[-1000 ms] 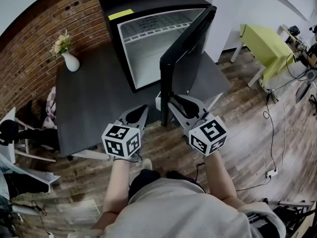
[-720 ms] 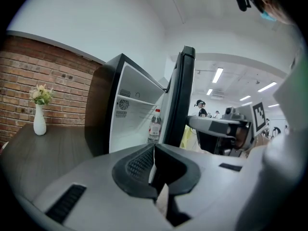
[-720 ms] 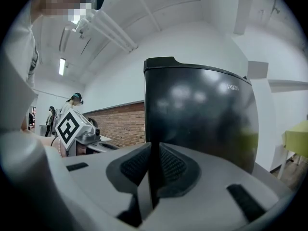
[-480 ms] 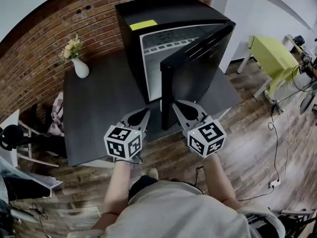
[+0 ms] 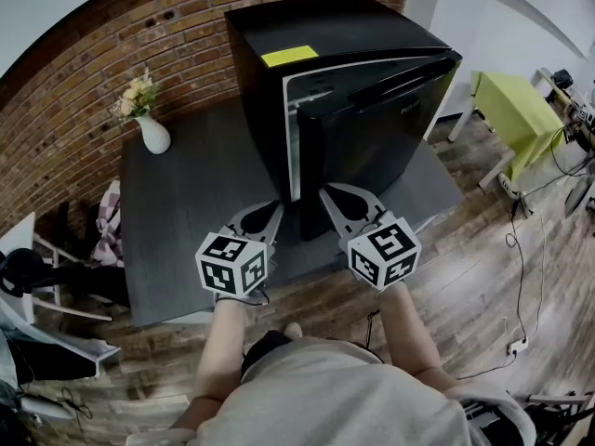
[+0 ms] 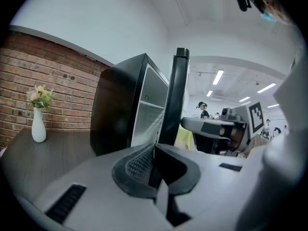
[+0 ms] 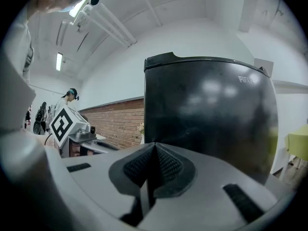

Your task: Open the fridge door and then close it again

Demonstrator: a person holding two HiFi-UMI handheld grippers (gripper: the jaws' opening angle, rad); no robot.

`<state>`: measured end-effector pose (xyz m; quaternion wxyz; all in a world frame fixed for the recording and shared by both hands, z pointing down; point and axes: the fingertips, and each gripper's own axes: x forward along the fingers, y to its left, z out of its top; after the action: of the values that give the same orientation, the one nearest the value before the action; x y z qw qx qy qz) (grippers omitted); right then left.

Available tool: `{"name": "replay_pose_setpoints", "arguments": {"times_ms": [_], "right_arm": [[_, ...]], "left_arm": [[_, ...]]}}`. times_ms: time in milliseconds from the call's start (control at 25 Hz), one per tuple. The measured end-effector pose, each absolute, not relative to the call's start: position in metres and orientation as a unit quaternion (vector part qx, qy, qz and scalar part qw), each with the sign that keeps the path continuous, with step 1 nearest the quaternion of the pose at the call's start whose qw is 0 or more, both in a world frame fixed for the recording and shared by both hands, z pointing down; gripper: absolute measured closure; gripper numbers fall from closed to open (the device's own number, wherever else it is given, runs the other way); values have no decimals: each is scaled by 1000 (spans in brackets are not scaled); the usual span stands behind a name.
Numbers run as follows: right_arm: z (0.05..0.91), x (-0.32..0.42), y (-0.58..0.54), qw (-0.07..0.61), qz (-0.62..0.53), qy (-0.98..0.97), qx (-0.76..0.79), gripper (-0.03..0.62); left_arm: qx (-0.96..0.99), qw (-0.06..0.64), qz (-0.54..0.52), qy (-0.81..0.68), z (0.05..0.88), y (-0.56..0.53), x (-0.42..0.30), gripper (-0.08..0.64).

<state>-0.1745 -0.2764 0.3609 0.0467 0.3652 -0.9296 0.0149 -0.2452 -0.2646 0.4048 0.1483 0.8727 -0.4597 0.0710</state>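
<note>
Near door edge [image 5: 310, 170], right gripper [image 5: 327, 195] (closed)

Side by side, left gripper [image 5: 275, 206] and right gripper [image 5: 324, 193] pointing forward, jaws of both pressed together, empty.

A white vase [image 5: 153, 136] of flowers [image 5: 136, 93] stands on the dark table [image 5: 191, 226].

Narrow gap behind fridge door [image 5: 372, 128]
</note>
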Motion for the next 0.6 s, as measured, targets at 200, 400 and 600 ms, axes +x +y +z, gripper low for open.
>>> {"name": "replay_pose_setpoints", "arguments": {"times_ms": [200, 400, 600], "right_arm": [[362, -190, -297, 60, 6, -930, 363, 594], [362, -199, -317, 64, 9, -921, 384, 594], [362, -206, -332, 64, 12, -919, 389, 594]], "left_arm": [[875, 152, 73, -455, 407, -283, -253, 552], [877, 152, 72, -450, 405, -301, -258, 552], [879, 156, 74, -444, 408, -314, -259, 552]]}}
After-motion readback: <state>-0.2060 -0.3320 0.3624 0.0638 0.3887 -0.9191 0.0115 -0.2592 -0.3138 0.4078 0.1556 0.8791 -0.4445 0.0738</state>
